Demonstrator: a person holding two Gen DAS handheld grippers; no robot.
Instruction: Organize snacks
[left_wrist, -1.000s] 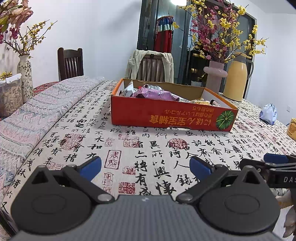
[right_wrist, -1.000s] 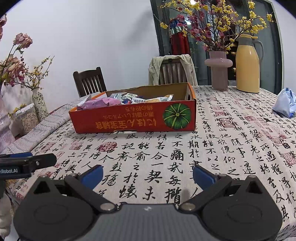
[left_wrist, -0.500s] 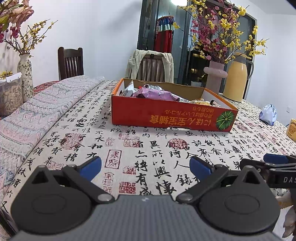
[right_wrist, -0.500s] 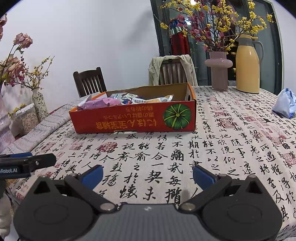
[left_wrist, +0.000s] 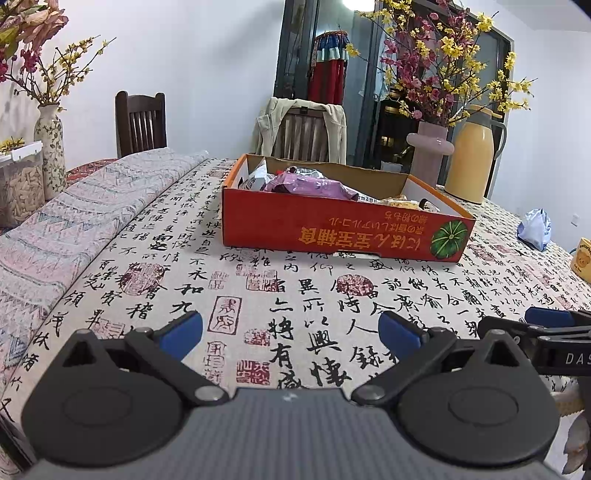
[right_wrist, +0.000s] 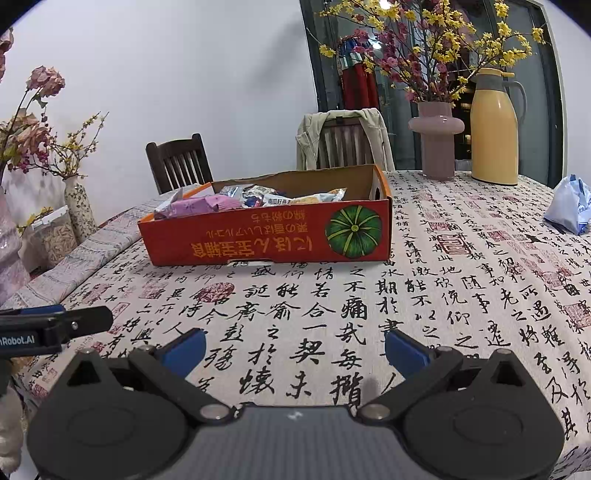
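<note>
Across the last second nothing has shifted: both tools sit in the same spots over the near edge of the desk (right_wrist: 461, 258), and the red box (left_wrist: 332, 229) and its contents look exactly as they did. That stillness means no snack is in transit and no grasp is forming.

The left tool (left_wrist: 290, 330) is spread wide with only printed tablecloth between its blue pads. The right tool (right_wrist: 293, 349) is equally wide and carries nothing.

The snack packets (right_wrist: 255, 197) lie together inside the red box, which stands well ahead of both tools toward the middle of the desk; a purple packet (left_wrist: 314, 184) sits on top at the left end. A blue-white bag (right_wrist: 569, 206) rests apart on the right side of the desk, and whether it counts as a snack cannot be told.

With the packets gathered in the box and both tools held back, this fits either a pause ahead of sorting them out or a finished tidy-up.
</note>
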